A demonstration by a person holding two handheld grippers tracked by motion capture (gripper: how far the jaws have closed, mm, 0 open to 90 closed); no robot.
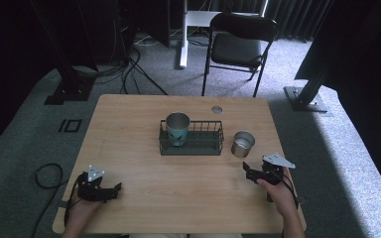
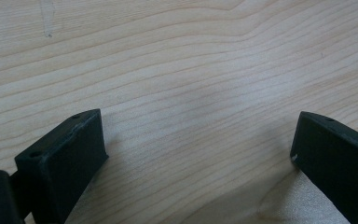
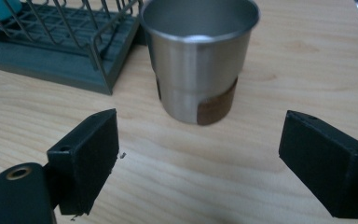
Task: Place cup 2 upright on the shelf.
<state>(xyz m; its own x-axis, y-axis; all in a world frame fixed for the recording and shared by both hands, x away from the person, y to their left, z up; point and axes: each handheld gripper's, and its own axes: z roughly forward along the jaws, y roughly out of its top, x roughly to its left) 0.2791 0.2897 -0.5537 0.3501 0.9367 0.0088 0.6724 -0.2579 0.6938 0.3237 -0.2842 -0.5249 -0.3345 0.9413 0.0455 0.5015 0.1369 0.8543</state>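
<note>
A steel cup [image 1: 242, 144] with a brown band at its base stands upright on the wooden table [image 1: 129, 144], just right of a dark wire rack [image 1: 209, 140]. A second steel cup with a teal sleeve [image 1: 177, 129] stands in the rack's left end. My right gripper [image 1: 249, 173] is open, a short way in front of the bare steel cup [image 3: 197, 60], which sits centred beyond its jaws. My left gripper [image 1: 116, 189] rests open near the table's front left corner, over bare wood [image 2: 191, 84].
A round grommet [image 1: 217, 109] sits in the table's far edge. Behind the table a black folding chair [image 1: 238, 47] stands on grey carpet. Dark stand legs [image 1: 69, 89] and cables [image 1: 139, 69] lie on the floor at left, another stand base [image 1: 305, 99] at right.
</note>
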